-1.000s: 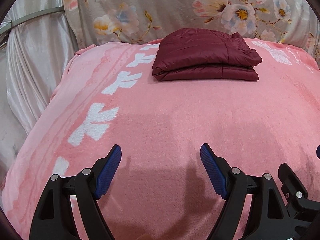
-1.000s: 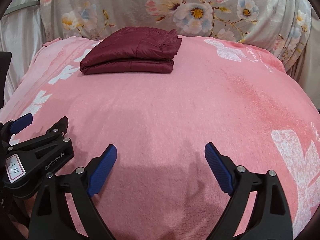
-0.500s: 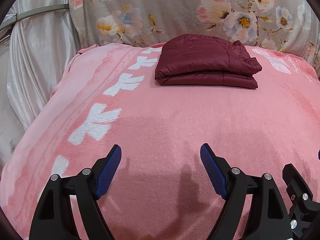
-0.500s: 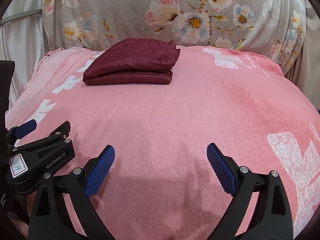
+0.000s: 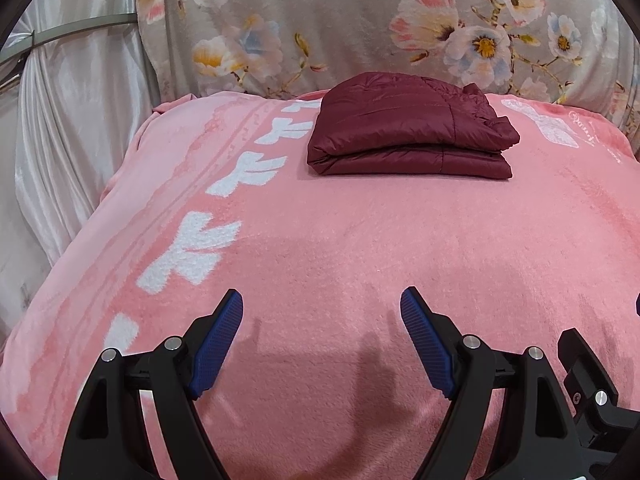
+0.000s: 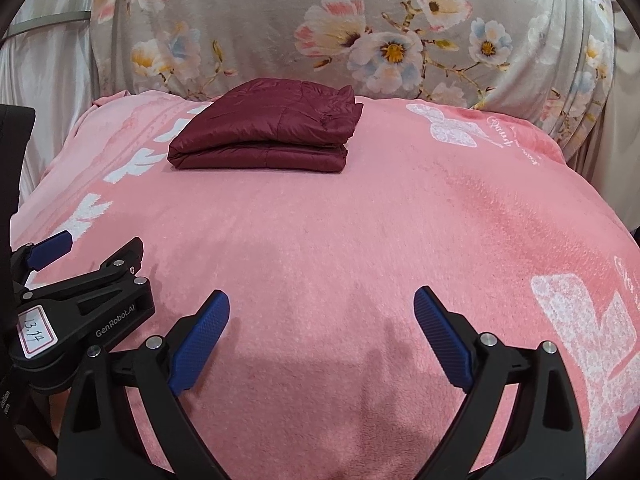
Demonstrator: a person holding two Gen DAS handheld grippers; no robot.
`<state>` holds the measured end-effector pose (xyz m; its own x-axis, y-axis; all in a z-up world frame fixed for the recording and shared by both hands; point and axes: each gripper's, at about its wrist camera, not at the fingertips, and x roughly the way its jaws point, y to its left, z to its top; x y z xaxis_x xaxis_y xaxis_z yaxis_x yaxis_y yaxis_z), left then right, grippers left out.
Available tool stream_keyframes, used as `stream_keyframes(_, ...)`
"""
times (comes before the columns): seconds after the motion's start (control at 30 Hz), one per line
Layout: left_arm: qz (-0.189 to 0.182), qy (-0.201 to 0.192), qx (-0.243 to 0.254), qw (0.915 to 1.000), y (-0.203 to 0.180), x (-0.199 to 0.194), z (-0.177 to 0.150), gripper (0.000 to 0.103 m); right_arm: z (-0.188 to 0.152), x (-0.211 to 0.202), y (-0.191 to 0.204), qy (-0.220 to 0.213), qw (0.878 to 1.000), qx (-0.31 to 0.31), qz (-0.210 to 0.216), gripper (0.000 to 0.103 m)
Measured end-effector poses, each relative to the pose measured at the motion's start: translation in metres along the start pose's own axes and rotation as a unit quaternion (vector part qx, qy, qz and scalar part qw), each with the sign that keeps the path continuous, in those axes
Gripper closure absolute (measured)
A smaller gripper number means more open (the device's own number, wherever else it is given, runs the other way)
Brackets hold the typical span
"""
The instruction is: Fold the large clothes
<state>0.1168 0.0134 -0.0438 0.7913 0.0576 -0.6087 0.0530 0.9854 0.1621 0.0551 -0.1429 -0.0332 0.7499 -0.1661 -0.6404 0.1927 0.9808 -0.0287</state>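
A dark red quilted jacket (image 5: 408,128) lies folded in a neat stack at the far side of the pink blanket (image 5: 360,248); it also shows in the right wrist view (image 6: 268,128). My left gripper (image 5: 322,300) is open and empty, held over the near part of the blanket, well short of the jacket. My right gripper (image 6: 322,304) is open and empty too, beside the left one. The left gripper's body (image 6: 80,312) shows at the left of the right wrist view.
A floral grey cloth (image 5: 360,20) stands behind the blanket. A pale satin curtain (image 5: 72,120) hangs at the left. The blanket has white flower prints along its left side (image 5: 192,252) and right side (image 6: 580,320).
Both grippers have drawn back from the folded jacket and tilted slightly, so it looks smaller and farther. Both stay open and empty.
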Motion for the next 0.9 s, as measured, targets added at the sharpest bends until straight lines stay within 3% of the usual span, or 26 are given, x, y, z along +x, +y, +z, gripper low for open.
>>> stream_keyframes(0.9, 0.003, -0.006, 0.004, 1.0, 0.0, -0.0017, 0.0005, 0.023, 0.0011, -0.0008, -0.0049, -0.002, 1.0, 0.001, 0.0, 0.012)
